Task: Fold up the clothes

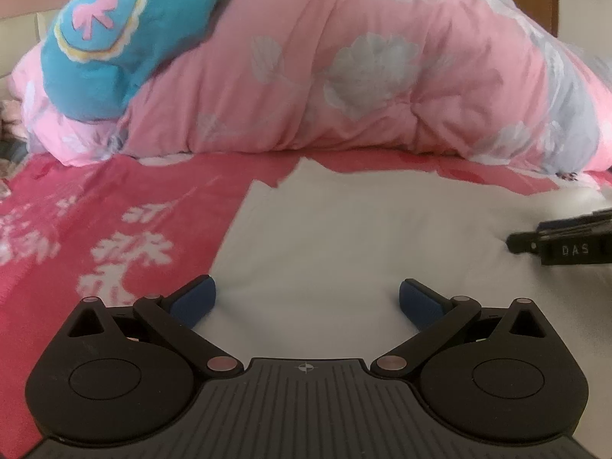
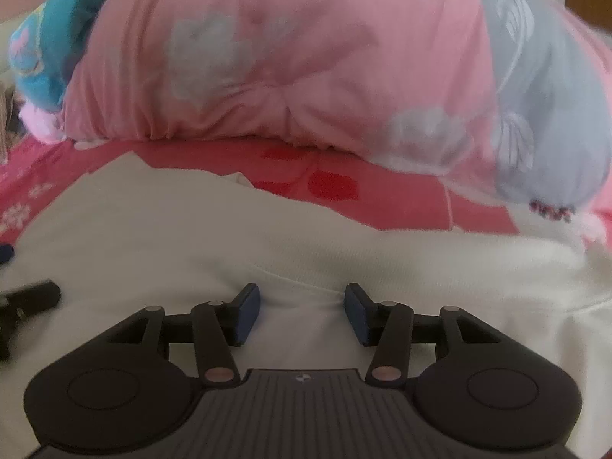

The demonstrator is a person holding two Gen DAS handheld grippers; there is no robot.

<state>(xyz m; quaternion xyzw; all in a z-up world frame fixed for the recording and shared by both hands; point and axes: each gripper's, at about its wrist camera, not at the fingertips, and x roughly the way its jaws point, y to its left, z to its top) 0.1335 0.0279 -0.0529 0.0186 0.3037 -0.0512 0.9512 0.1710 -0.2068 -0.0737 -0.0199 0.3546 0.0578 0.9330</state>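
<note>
A white garment (image 1: 344, 229) lies spread flat on the red floral bedsheet (image 1: 76, 210). My left gripper (image 1: 308, 290) hovers over the garment's near left part, its blue pads (image 1: 195, 300) wide apart with nothing between them. My right gripper (image 2: 302, 298) stands over the same white garment (image 2: 191, 229) further right. Its pads (image 2: 246, 315) are roughly half spread and only flat cloth shows below the gap. Each gripper appears at the edge of the other's view: the right gripper (image 1: 516, 243) and the left gripper (image 2: 30, 271).
A bulky pink quilt (image 1: 344, 76) with pale flowers is heaped along the far side of the bed. A blue plush cushion (image 1: 107, 38) rests on its left end. Red bedsheet (image 2: 344, 187) shows between garment and quilt.
</note>
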